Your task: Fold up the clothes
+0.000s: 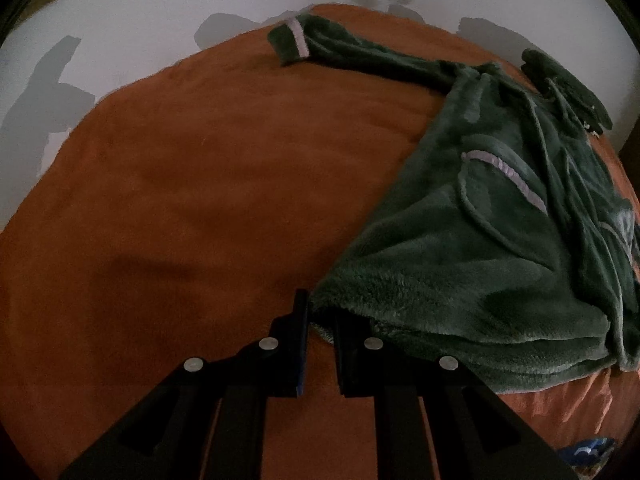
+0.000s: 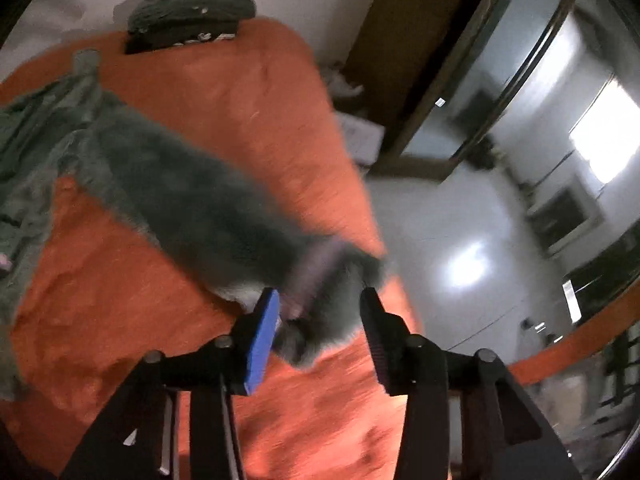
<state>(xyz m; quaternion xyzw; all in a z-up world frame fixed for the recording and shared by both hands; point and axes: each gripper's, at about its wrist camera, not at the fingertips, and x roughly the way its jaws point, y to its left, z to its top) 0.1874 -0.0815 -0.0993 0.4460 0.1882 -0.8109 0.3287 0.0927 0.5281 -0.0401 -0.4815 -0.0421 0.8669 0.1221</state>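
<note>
A green fleece robe [image 1: 480, 220] with lilac trim lies spread on the orange bed cover [image 1: 180, 180]. One sleeve [image 1: 320, 40] stretches toward the far edge. My left gripper [image 1: 320, 316] is shut on the robe's near hem corner, with the fleece tucked between its fingers. In the blurred right wrist view the robe's other sleeve [image 2: 200, 200] runs across the cover [image 2: 100, 300] to the bed's right edge. Its lilac-banded cuff [image 2: 316, 280] lies between the parted fingers of my right gripper [image 2: 320, 294], which is open; the right pad [image 2: 376, 332] stands clear of the fleece.
A folded dark green garment [image 2: 192, 12] sits at the far edge of the bed [image 1: 560, 80]. Right of the bed are pale floor [image 2: 440, 220] and mirrored wardrobe doors [image 2: 500, 80]. A small blue patterned item [image 1: 588, 448] shows at the near right corner.
</note>
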